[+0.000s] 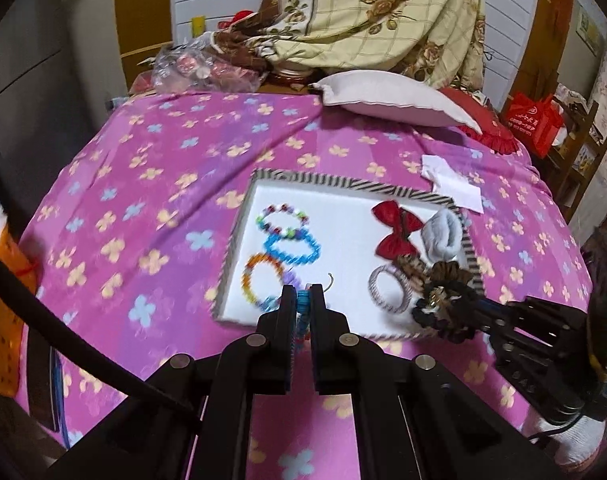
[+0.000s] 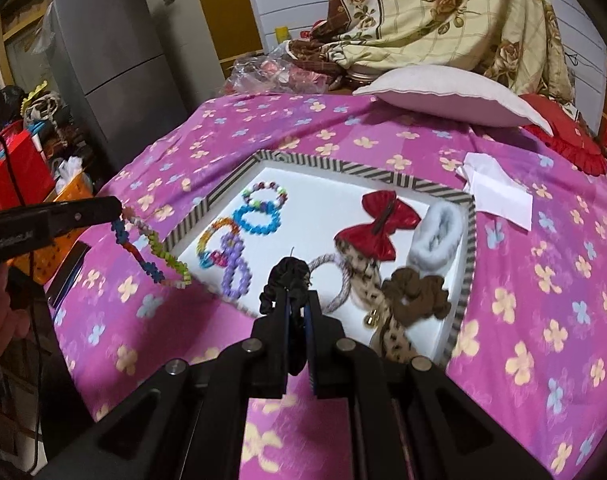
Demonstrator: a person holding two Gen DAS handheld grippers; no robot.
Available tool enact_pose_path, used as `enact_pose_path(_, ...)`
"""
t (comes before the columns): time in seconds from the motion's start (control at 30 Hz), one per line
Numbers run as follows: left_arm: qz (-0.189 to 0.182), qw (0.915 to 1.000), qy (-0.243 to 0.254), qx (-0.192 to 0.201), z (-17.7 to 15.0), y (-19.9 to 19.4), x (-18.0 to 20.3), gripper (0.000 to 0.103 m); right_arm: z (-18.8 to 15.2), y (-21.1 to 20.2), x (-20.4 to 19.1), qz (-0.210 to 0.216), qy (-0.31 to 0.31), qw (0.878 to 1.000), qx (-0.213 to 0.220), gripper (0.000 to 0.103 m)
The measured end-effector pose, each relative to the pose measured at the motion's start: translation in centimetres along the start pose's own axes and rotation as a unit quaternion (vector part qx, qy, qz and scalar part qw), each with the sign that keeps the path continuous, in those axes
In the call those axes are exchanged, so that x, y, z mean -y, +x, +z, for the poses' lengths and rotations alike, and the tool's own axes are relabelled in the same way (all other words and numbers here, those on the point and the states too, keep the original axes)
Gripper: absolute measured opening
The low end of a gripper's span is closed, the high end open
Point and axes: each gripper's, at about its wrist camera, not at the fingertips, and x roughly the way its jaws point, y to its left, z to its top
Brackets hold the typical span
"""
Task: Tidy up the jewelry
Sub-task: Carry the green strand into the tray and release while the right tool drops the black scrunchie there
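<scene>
A home bedroom, seemingly: a flowered bedsheet [image 1: 151, 184], pillow [image 1: 395, 100], hung quilt [image 1: 383, 12] and fridge [image 2: 115, 64].

Hidden and blurred parts

The bracelet [image 1: 302, 312] mostly disappears between the left gripper [image 1: 302, 300] fingers; the black scrunchie [image 2: 289, 280] is partly covered by the right gripper [image 2: 297, 308]; the leopard band [image 2: 387, 332] runs behind its frame; motion blur smears the beads.

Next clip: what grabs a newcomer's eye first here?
The striped-rim tray on the pink flowered bedspread, with bead bracelets on its left side and a red bow on its right. Then the grippers: the left gripper dangles a multicoloured bead bracelet, the right gripper pinches a black scrunchie.
</scene>
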Motion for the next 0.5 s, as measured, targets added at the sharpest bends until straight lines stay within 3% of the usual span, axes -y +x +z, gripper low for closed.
enact_pose_path(0.33, -0.028, 0.9990, 0.018, -0.028, 1.7, 5.1, 4.3, 0.016, 5.1, 4.8, 2.9, -0.009, 0.023, 0.999, -0.021, 0.007)
enact_pose_path(0.5, -0.024, 0.9982, 0.009, -0.055, 1.1, 8.7, 4.0, 0.016, 7.2, 8.0, 3.1, -0.007, 0.020, 0.999, -0.038, 0.007)
